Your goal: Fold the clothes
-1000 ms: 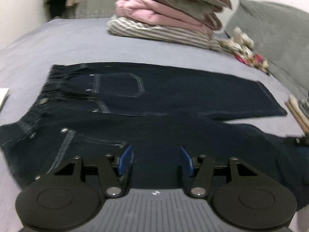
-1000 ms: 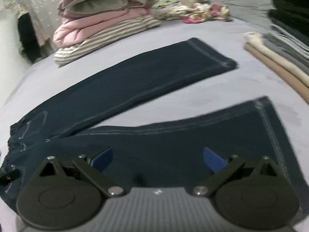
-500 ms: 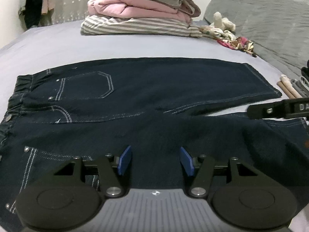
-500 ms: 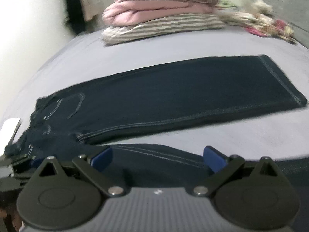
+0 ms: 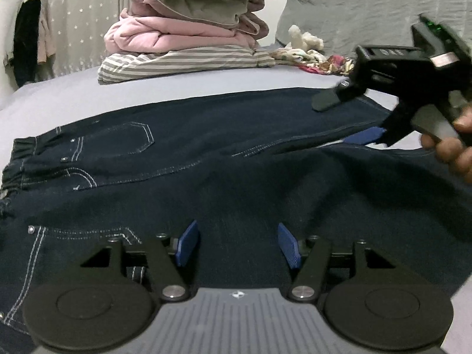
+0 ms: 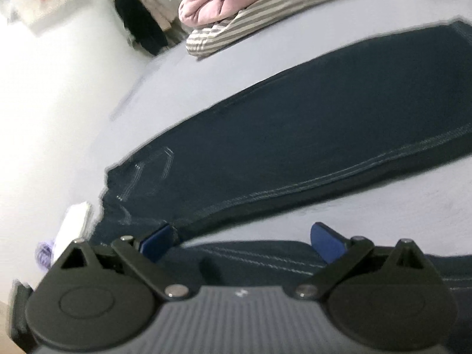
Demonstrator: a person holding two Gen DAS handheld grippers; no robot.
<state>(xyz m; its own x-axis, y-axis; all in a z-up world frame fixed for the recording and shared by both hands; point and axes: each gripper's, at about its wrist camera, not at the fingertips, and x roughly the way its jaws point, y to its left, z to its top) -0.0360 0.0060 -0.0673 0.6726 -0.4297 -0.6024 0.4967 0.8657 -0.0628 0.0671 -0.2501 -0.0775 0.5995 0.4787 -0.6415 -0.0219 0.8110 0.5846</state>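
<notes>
Both tools, left (image 5: 234, 243) and right (image 6: 242, 240), gape over jeans (image 5: 236, 159) whose cuffs are cut off.

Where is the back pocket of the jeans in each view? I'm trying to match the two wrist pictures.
Left wrist: the back pocket sits left of centre, on the far leg of the jeans, near the waistband.
Right wrist: the pocket is left of centre, blurred, above the left fingertip.
Shared landmark: the striped fabric under the pink pile, beyond the jeans.
</notes>
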